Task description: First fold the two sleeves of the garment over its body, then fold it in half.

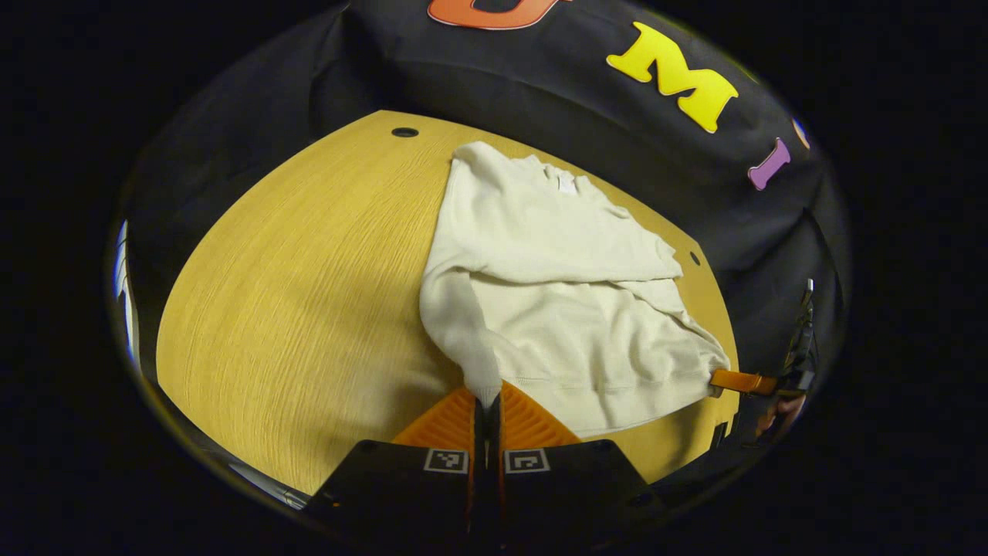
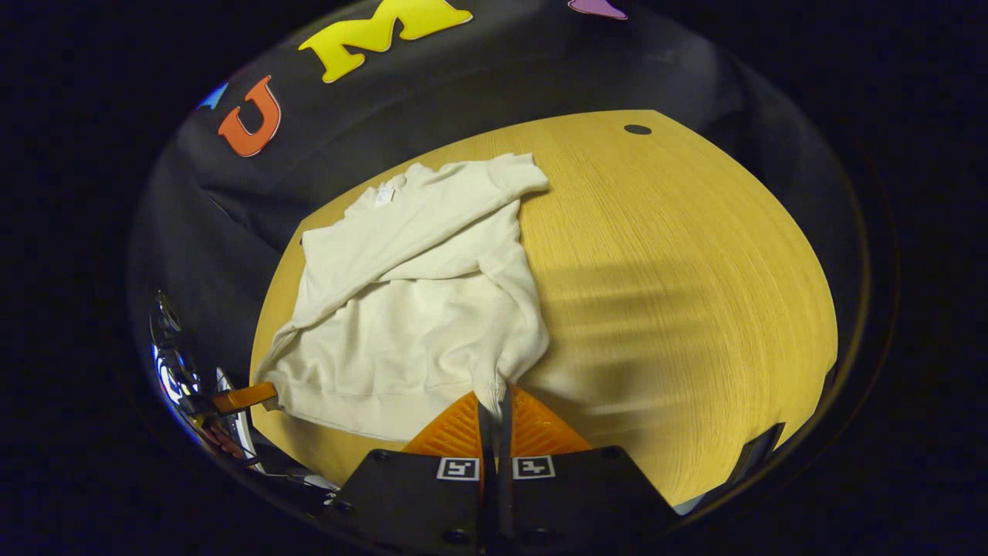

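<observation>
**On the counter: both hem corners pinched, half-fold about to start**

On the wooden counter (image 1: pixel 309 293), toward its far side in the left gripper view, lies the cream garment (image 1: pixel 556 293), collar away from the cameras, hem nearest. Both sleeves (image 1: pixel 540 262) already folded across the body, crossing over the chest; looks like the sleeve step is done and the fold in half remains.

At the near hem, left gripper (image 1: pixel 486 401) closed on one bottom corner, orange fingers (image 1: pixel 444 421) pressed together with a tongue of cloth rising from between them. Same picture from the right gripper view: right gripper (image 2: pixel 494 401) clamped on the opposite hem corner (image 2: pixel 488 386), fingers narrow, fabric caught between the ribbed pads. Also seen far off at the other corner of the hem from each camera, tip touching the cloth.

Handling, as a judgement: soft, light knit, limp, no stiffness to hold a shape. Likely to sag between the two grips and to drag on the wood grain, so worth lifting both corners together and level. Ribbed hem band the best place to hold, thicker and less likely to slip than the single layer above. Risk: loose sleeves sliding off the body if the hem is swung up too fast.
</observation>
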A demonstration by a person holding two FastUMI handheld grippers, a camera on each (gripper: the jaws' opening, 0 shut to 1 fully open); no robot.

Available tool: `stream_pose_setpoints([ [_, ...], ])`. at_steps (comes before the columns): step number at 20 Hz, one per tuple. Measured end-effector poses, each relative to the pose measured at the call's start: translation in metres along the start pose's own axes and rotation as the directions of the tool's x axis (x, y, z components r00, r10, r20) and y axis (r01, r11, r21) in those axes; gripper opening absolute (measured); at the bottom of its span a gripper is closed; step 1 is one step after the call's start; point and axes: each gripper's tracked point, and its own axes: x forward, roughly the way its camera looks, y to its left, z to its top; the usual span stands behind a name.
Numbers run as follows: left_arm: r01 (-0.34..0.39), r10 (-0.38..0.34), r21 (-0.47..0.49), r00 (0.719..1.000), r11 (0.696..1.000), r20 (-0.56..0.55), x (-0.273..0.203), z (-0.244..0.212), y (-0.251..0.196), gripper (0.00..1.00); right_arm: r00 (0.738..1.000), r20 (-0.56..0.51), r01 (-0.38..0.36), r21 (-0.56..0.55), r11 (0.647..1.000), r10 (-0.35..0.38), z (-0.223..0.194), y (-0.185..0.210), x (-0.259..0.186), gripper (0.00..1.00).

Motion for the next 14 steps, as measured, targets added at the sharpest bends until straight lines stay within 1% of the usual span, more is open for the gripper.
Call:
stream_pose_setpoints([
  [2, 0.033, -0.033, 0.012, 0.998, 0.999, 0.047, -0.005, 0.027, -0.015, 0.03, 0.999, 0.031, -0.031, 0.01, 0.999, 0.031, 0.023, 0.012, -0.009, 0.01],
  [4, 0.061, -0.061, 0.001, 0.995, 0.998, 0.077, -0.009, 0.048, -0.026, 0.03, 0.996, 0.069, -0.061, 0.016, 0.998, 0.06, 0.048, 0.021, -0.021, 0.01],
  [7, 0.096, -0.098, 0.017, 0.986, 0.995, 0.135, -0.014, 0.088, -0.037, 0.03, 0.986, 0.131, -0.107, 0.033, 0.994, 0.102, 0.09, 0.042, -0.04, 0.01],
  [9, 0.134, -0.138, 0.033, 0.975, 0.99, 0.177, -0.019, 0.117, -0.049, 0.03, 0.977, 0.171, -0.132, 0.029, 0.991, 0.126, 0.121, 0.054, -0.046, 0.01],
  [11, 0.154, -0.158, 0.037, 0.965, 0.987, 0.211, -0.019, 0.146, -0.057, 0.03, 0.969, 0.198, -0.154, 0.016, 0.988, 0.148, 0.149, 0.064, -0.048, 0.0],
  [14, 0.187, -0.188, 0.03, 0.946, 0.982, 0.262, -0.018, 0.202, -0.069, 0.03, 0.953, 0.237, -0.193, 0.0, 0.981, 0.188, 0.198, 0.088, -0.052, 0.01],
])
